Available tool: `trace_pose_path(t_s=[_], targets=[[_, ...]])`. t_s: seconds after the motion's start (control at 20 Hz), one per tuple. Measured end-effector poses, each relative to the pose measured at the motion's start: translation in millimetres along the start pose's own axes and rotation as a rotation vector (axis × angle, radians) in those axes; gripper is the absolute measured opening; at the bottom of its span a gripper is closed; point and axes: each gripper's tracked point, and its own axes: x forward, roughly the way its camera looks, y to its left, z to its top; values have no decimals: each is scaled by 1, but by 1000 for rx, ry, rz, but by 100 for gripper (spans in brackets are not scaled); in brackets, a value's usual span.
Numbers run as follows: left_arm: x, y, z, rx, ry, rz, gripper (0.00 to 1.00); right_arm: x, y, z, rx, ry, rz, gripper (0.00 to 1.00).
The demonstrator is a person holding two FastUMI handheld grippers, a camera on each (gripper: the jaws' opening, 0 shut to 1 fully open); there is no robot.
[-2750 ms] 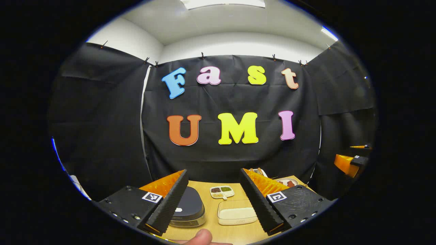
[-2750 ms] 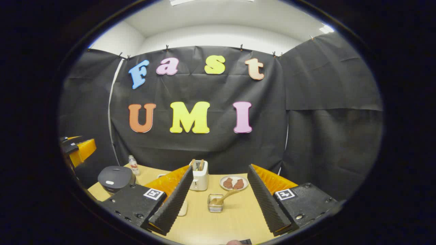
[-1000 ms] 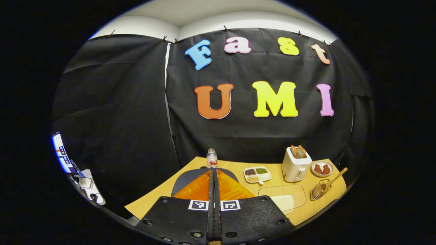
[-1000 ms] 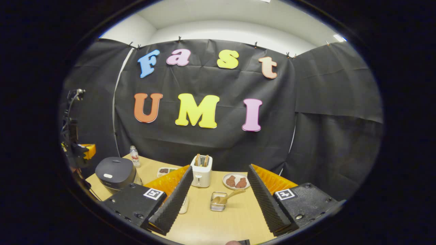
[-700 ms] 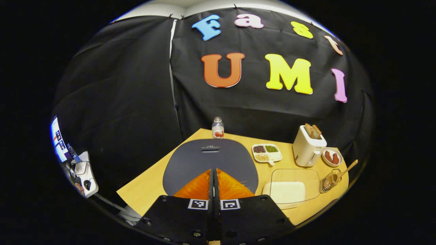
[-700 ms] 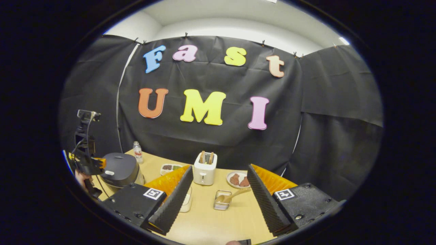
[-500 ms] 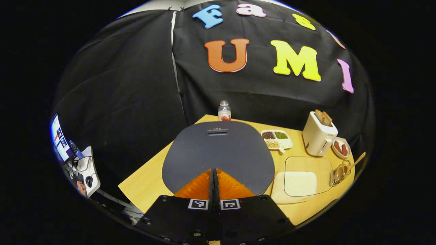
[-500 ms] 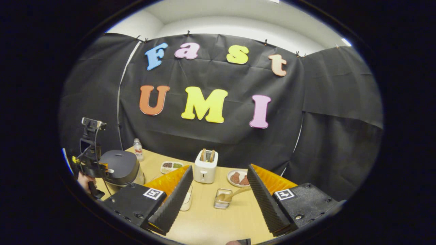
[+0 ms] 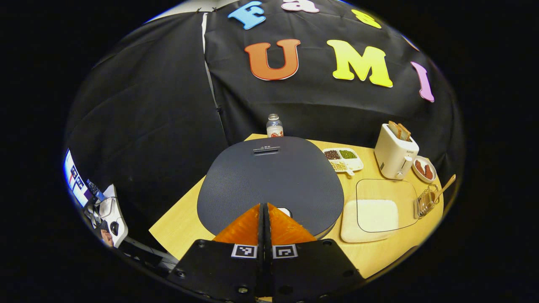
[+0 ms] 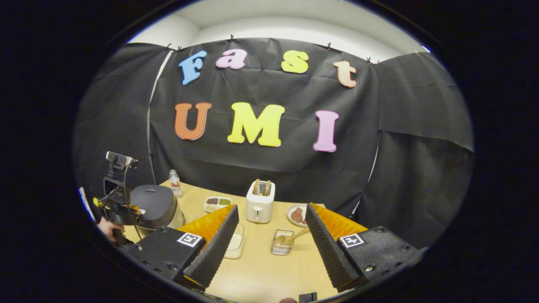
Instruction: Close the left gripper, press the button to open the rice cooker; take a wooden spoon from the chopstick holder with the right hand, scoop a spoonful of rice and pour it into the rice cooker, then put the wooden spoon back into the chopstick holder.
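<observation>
no legible txt, labels too small

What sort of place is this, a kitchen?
Probably a staged booth, not a real kitchen: a wooden table hemmed in by black cloth, set with a rice cooker, a toaster and a dish of beans.

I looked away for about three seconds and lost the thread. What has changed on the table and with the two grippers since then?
The left gripper has shut and come down over the rice cooker, its tips now at the lid's front button. The lid is still closed. The right gripper stays open, now slightly nearer the chopstick holder. The wooden spoon, rice container and toaster have not moved.
</observation>
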Motion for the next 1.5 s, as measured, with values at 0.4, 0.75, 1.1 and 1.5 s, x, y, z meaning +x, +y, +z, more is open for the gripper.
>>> trace_pose_path(t_s=[0.4, 0.75, 1.1, 1.5], targets=[[1, 2, 4, -32, 11, 1, 0, 0, 3, 0, 7, -11, 6, 100], [-36, 16, 115, -27, -401, 30, 1, -9, -13, 8, 22, -84, -28, 100], [-115, 13, 185, -53, -594, -27, 0, -18, -26, 22, 42, -164, -57, 100], [-162, -21, 187, -32, -683, -192, 68, -10, -29, 18, 42, -164, -68, 100]])
